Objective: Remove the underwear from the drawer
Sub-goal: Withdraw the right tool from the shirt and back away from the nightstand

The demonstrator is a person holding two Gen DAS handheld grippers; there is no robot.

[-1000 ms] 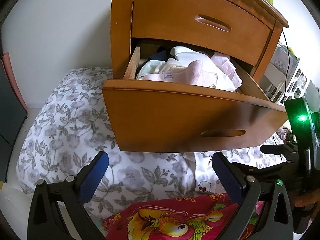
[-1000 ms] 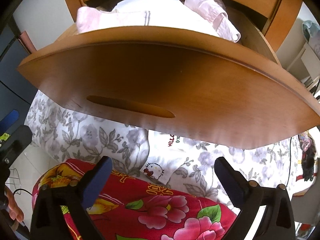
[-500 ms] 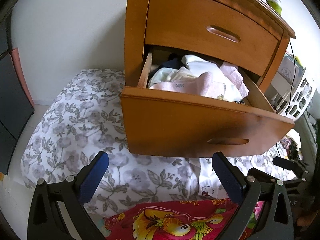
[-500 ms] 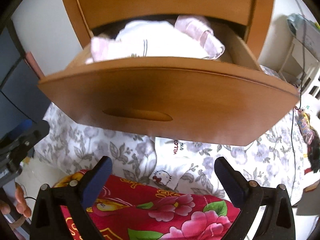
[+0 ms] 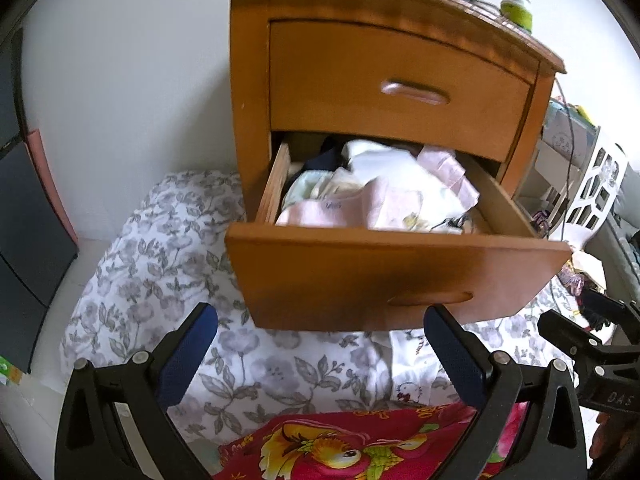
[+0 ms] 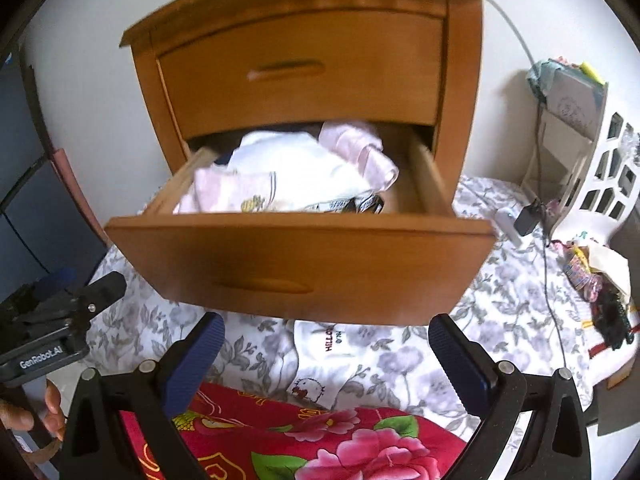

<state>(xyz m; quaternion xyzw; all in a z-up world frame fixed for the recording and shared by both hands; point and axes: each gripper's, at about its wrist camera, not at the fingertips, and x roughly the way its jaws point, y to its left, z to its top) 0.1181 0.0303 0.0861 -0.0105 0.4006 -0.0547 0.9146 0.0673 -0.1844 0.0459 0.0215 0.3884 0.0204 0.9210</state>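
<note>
The wooden nightstand's lower drawer [image 5: 360, 276] [image 6: 304, 256] stands pulled out, filled with folded underwear. A pink piece [image 5: 340, 212] lies at the front and a white one [image 6: 288, 168] is heaped behind it, with a pale pink piece [image 6: 360, 148] further back. My left gripper [image 5: 318, 320] is open and empty, below and in front of the drawer front. My right gripper [image 6: 324, 328] is also open and empty, at about the same distance. Each gripper shows at the edge of the other's view: right gripper [image 5: 566, 310], left gripper [image 6: 80, 288].
A floral sheet [image 5: 160, 264] covers the bed under the drawer. A white Hello Kitty garment [image 6: 320, 360] and a red flowered blanket [image 6: 320, 440] lie near me. A green bottle [image 5: 516, 4] stands on the nightstand. A white plastic rack [image 6: 592, 168] and cables are at right.
Both grippers have drawn back and risen, so the whole nightstand and the drawer's contents now show. The drawer stays open. Both grippers stay open and empty.
</note>
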